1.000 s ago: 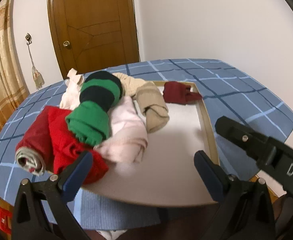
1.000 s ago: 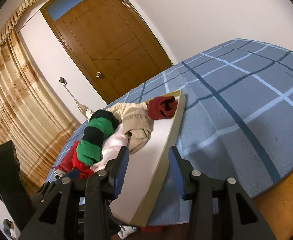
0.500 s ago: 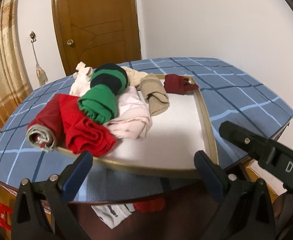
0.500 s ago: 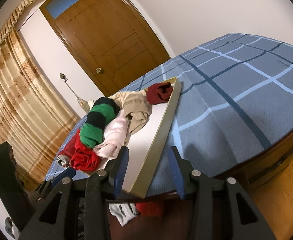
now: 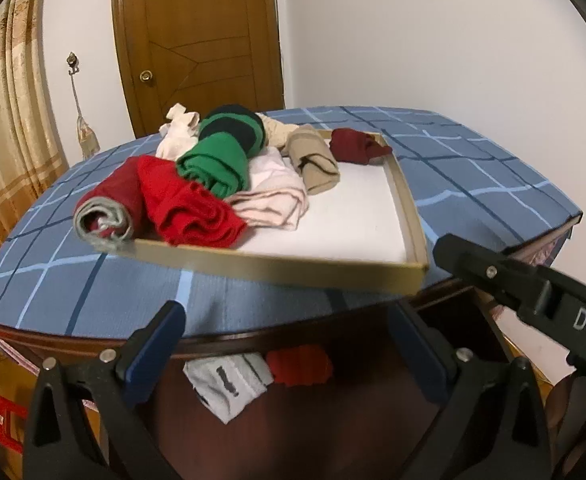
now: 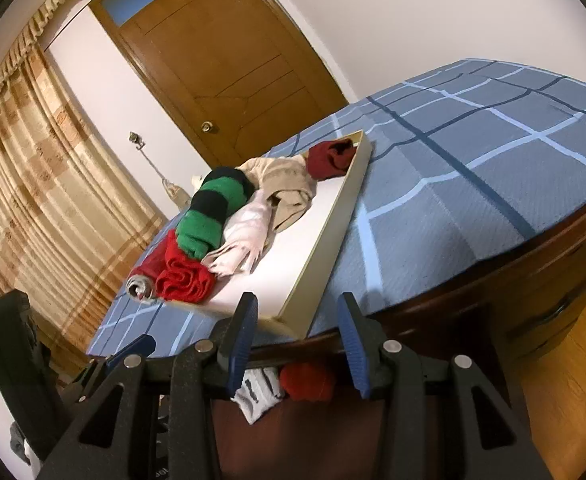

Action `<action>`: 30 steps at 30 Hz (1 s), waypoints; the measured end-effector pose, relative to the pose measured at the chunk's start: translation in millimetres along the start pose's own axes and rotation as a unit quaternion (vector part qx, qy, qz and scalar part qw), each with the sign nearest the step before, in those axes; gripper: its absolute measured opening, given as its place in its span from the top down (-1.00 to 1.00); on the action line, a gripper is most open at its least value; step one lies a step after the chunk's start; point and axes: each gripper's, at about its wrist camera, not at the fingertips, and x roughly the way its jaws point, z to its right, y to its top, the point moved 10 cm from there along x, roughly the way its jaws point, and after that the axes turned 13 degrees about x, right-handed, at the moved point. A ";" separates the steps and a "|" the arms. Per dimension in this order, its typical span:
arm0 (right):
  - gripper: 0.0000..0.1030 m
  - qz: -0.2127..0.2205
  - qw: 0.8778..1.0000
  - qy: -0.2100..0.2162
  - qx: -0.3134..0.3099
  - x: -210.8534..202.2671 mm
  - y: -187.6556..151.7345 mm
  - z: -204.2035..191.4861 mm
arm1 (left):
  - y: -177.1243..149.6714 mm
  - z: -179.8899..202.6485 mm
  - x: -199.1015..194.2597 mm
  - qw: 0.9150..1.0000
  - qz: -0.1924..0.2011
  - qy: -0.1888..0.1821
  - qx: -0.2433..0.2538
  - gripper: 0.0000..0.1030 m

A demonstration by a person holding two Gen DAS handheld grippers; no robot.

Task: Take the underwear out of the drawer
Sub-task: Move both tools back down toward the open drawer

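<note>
Left wrist view: a table under a blue checked cloth carries a shallow tray piled with rolled underwear, apparently already taken out. Below the table edge an open drawer holds a white patterned piece and a red piece, both left to fetch. The left gripper gapes wide and empty. Right wrist view alone shows the curtain's pleated top; the right gripper stands part open, holding nothing.
</note>
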 end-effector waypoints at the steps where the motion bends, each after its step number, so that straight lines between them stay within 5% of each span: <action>1: 0.13 -0.001 1.000 0.001 -0.002 -0.8 -2.5 -1.3 | -2.9 -0.2 -1.5 1.000 0.000 0.000 0.000 -0.99; 30: 0.13 -0.053 0.998 -0.030 -0.019 -16.8 -63.4 18.1 | -88.8 -34.0 -23.7 0.999 -0.036 0.019 -0.036 -0.99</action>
